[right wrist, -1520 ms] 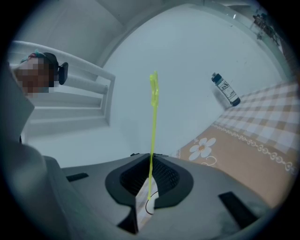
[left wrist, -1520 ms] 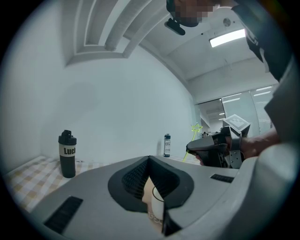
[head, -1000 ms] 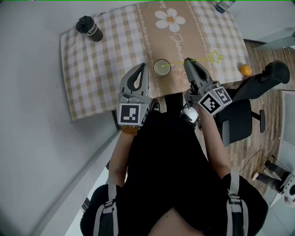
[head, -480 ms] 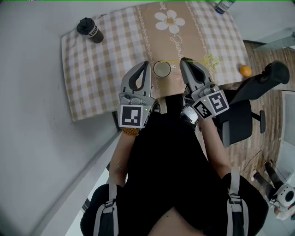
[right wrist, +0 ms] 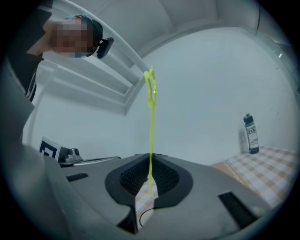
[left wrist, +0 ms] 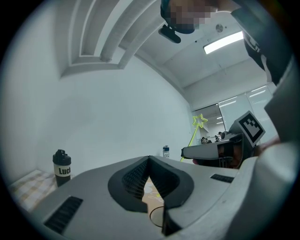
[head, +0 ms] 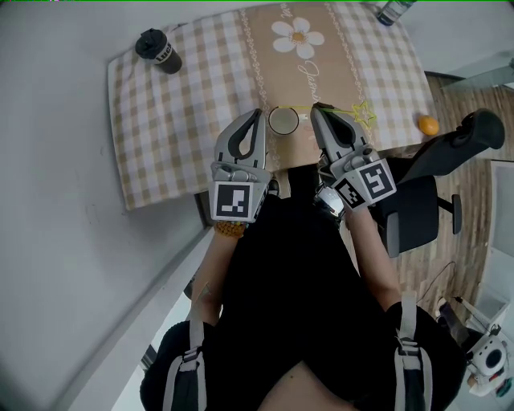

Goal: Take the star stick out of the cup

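A pale cup (head: pixel 283 120) stands on the checked tablecloth (head: pixel 177 112) near the table's front edge. The thin yellow-green star stick (head: pixel 337 107) runs from just right of the cup's rim to its star (head: pixel 363 112). My right gripper (head: pixel 319 107) is shut on the stick, though its jaws have just been opening slightly. In the right gripper view the stick (right wrist: pixel 151 122) stands upright between the pads, its lower end free above the cup's rim (right wrist: pixel 143 216). My left gripper (head: pixel 257 113) hovers just left of the cup, shut and empty (left wrist: pixel 149 158).
A black bottle (head: pixel 158 50) stands at the cloth's far left corner, a clear bottle (head: pixel 391 10) at the far right. An orange (head: pixel 428 123) lies by the table's right edge. A black office chair (head: pixel 438 160) stands right of the table.
The right gripper has rolled and risen a little. The star has swung nearer and to the left, and the stick's lower end has left the cup. The left gripper barely moved.
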`<state>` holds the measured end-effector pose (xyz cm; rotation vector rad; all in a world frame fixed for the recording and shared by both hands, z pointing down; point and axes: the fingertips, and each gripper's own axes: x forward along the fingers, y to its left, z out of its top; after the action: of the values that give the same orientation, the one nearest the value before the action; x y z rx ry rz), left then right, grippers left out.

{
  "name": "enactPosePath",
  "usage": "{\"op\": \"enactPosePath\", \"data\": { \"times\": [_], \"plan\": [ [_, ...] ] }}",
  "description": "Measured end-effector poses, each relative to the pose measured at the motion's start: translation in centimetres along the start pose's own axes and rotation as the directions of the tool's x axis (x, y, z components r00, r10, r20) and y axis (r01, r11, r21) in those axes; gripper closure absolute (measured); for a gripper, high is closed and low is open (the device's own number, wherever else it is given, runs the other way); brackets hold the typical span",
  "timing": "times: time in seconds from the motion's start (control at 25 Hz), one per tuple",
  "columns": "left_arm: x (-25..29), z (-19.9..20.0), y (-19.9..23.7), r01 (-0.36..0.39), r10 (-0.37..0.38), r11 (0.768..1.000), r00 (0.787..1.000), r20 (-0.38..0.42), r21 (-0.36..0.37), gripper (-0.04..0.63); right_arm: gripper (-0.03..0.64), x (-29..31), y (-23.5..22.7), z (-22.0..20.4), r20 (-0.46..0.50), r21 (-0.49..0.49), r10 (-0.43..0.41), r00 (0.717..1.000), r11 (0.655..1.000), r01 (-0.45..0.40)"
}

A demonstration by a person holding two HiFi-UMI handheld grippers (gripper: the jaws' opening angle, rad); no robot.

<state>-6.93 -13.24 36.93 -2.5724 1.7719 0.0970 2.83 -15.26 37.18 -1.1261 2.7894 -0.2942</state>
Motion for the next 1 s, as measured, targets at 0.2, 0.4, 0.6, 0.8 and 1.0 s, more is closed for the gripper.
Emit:
{"op": "enactPosePath", "data": {
  "times": [0.2, 0.4, 0.6, 0.8, 1.0],
  "plan": [
    [0.0, -0.4, 0.2, -0.007, 0.007, 1.0, 1.0, -0.01, -0.003, 0.594, 0.598, 0.0, 0.0, -0.3, -0.008, 0.007, 0.01, 1.0, 1.0, -0.01],
    [0.0, -0.8, 0.5, -0.012, 0.012, 1.0, 1.0, -0.022, -0.011, 0.594, 0.598, 0.3, 0.2, -0.6, -0.017, 0.017, 0.018, 1.0, 1.0, -0.018],
    [0.0, -1.0, 0.6, -0.011, 0.011, 1.0, 1.0, -0.024, -0.007, 0.594, 0.6, 0.4, 0.3, -0.6, -0.013, 0.032, 0.023, 1.0, 0.999, -0.022],
    [0.1, -1.2, 0.8, -0.012, 0.012, 1.0, 0.999, -0.031, -0.012, 0.594, 0.598, 0.6, 0.2, -0.6, -0.013, 0.042, 0.02, 1.0, 0.999, -0.02],
    [-0.2, -1.7, 1.1, -0.01, 0.01, 1.0, 0.999, -0.04, -0.007, 0.594, 0.6, 0.7, 0.4, -0.8, -0.014, 0.04, 0.018, 1.0, 0.999, -0.018]
  ]
}}
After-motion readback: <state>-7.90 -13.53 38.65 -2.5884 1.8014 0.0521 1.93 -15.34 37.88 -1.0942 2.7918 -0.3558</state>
